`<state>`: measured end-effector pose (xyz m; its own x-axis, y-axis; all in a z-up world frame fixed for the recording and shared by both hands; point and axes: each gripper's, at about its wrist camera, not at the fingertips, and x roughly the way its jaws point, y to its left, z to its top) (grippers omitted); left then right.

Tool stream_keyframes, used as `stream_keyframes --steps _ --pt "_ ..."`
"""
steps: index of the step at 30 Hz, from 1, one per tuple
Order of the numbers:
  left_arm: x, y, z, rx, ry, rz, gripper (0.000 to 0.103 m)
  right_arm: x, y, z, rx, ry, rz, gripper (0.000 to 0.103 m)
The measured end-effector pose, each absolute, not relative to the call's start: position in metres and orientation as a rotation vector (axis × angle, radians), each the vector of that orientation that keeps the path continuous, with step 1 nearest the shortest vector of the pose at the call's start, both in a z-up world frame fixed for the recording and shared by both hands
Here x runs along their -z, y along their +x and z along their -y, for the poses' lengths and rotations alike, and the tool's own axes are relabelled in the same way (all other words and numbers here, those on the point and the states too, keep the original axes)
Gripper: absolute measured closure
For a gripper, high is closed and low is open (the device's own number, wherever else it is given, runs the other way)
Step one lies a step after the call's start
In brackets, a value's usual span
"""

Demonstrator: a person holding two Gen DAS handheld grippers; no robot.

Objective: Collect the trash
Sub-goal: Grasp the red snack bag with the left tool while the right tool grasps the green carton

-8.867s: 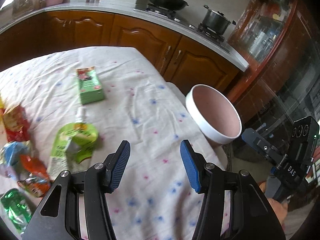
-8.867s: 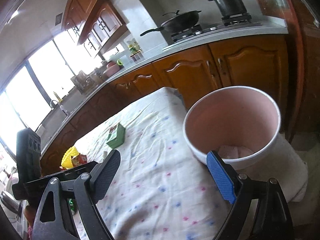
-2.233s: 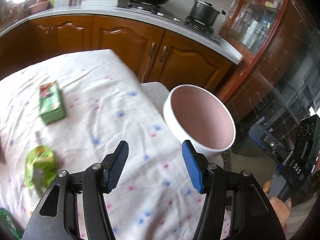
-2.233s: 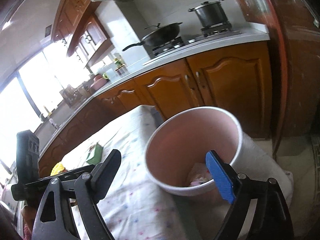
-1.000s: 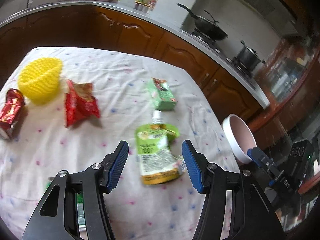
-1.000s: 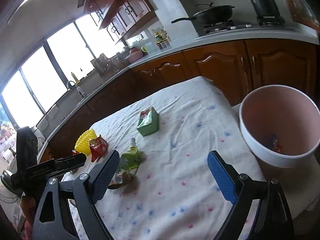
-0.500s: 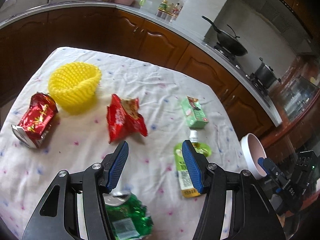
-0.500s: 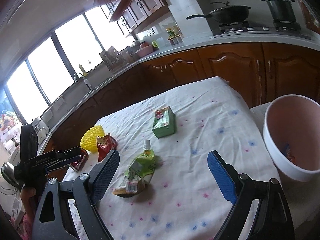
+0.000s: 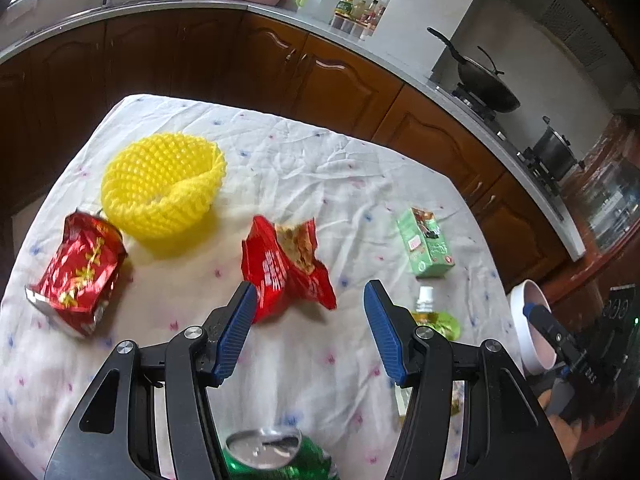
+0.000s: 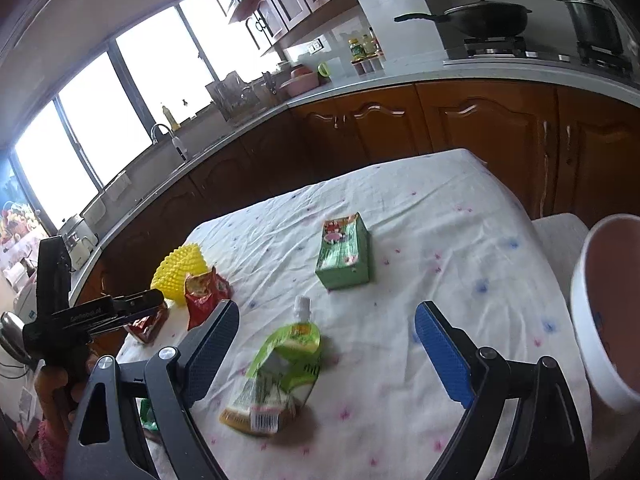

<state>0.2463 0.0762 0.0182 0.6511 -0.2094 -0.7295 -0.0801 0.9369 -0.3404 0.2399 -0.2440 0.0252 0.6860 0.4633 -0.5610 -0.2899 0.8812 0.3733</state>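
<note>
Left wrist view: the left hand-held gripper (image 9: 308, 328) hangs half open and empty over the table (image 9: 304, 168), just short of the red wrapper (image 9: 286, 266). It looks light, crinkly and slippery; pinch a flat edge. The green can (image 9: 276, 458) is cut off below.

Right wrist view: the right hand-held gripper (image 10: 326, 350) gapes wide and empty above the soft pouch (image 10: 280, 376); grip its body. The bin (image 10: 600, 316) is cropped, its contents hidden.

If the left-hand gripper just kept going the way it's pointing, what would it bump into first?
Most likely the torn red snack wrapper lying on the white dotted tablecloth: it sits just beyond the left gripper, whose jaws are open with nothing between them. Depth is hard to judge, so it might meet cloth first.
</note>
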Motion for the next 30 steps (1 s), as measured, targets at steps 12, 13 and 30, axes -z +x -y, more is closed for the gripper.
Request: stream_keyframes --steps 12,13,30 --pt "0.007 0.289 -0.080 0.051 -0.338 -0.944 0.059 -0.006 0.325 0.220 -0.410 0.197 -0.768 0.059" --pt "0.009 0.292 -0.080 0.054 -0.338 -0.952 0.062 -0.002 0.332 0.217 -0.407 0.189 -0.778 0.062" --pt "-0.003 0.291 -0.061 0.139 -0.315 -0.903 0.097 0.009 0.330 0.215 -0.424 0.150 -0.793 0.095"
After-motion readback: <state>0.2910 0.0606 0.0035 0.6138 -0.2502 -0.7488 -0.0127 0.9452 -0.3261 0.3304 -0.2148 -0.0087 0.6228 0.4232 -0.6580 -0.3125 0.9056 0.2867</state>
